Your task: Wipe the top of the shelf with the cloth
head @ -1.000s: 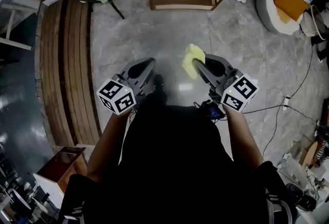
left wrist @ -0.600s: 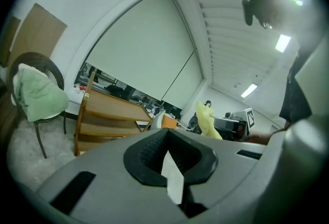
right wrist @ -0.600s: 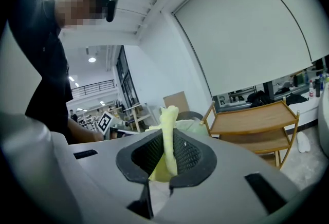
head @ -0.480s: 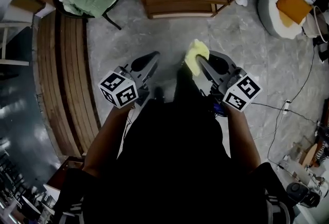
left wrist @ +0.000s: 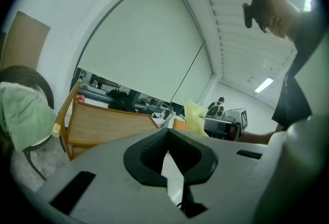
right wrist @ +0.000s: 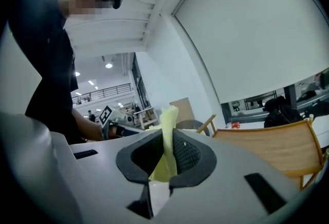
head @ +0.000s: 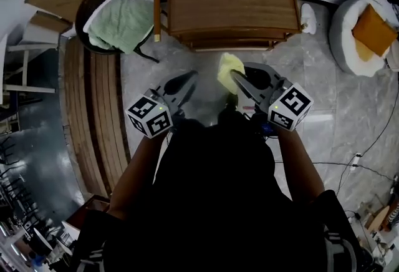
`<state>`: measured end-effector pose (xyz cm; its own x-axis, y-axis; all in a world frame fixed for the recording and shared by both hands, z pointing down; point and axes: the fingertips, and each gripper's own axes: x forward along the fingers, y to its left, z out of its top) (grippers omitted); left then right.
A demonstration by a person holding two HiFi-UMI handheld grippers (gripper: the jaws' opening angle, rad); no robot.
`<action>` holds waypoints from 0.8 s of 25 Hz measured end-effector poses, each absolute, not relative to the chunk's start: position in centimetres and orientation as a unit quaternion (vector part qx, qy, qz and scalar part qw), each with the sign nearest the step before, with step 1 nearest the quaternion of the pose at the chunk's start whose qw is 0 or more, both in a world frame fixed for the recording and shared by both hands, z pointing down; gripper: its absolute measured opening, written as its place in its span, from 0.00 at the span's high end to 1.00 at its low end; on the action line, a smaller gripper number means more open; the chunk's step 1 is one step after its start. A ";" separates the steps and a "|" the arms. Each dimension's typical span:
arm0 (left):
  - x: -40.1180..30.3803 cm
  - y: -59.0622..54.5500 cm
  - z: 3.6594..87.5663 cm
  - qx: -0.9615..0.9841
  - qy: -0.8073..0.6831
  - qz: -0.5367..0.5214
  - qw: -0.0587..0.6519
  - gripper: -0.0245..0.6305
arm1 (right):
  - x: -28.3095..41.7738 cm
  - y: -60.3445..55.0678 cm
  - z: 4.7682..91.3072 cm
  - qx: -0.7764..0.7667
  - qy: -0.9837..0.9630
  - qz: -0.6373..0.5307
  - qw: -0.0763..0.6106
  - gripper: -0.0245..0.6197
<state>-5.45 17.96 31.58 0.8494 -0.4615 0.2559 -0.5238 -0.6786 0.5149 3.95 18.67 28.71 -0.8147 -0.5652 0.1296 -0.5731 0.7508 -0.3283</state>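
The wooden shelf [head: 230, 5] stands just ahead of me on the grey stone floor, its flat top bare. My right gripper [head: 235, 79] is shut on a yellow cloth [head: 228, 70], which sticks up from the jaws close to the shelf's front edge. In the right gripper view the cloth [right wrist: 168, 120] is pinched between the black pads of the right gripper [right wrist: 167, 141], with the shelf [right wrist: 267, 151] to the right. My left gripper [head: 189, 79] hangs beside it, shut on nothing. The left gripper view shows its own jaws [left wrist: 167, 138], the shelf [left wrist: 108, 125] and the cloth [left wrist: 194, 117].
A round black chair with a green towel [head: 118, 21] stands left of the shelf. A slatted wooden platform [head: 93, 115] runs along the left. A white pouf with an orange cushion [head: 368, 34] sits at the right. Cables [head: 368, 158] trail on the floor.
Both grippers and I have moved forward, so the shelf is now right in front of the jaws. The cloth stays held in the right gripper.
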 end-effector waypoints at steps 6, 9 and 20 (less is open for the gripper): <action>-4.3 11.8 31.0 0.901 -0.311 0.039 0.300 0.95 | 4.3 12.9 29.3 0.260 -0.947 0.188 0.019 0.89; -5.0 8.5 31.8 0.898 -0.318 0.043 0.302 0.95 | 3.1 9.9 29.8 0.251 -0.948 0.197 0.010 0.89; -8.7 -5.2 34.6 0.889 -0.311 0.063 0.329 0.95 | -2.2 -4.5 33.4 0.265 -0.933 0.241 0.042 0.89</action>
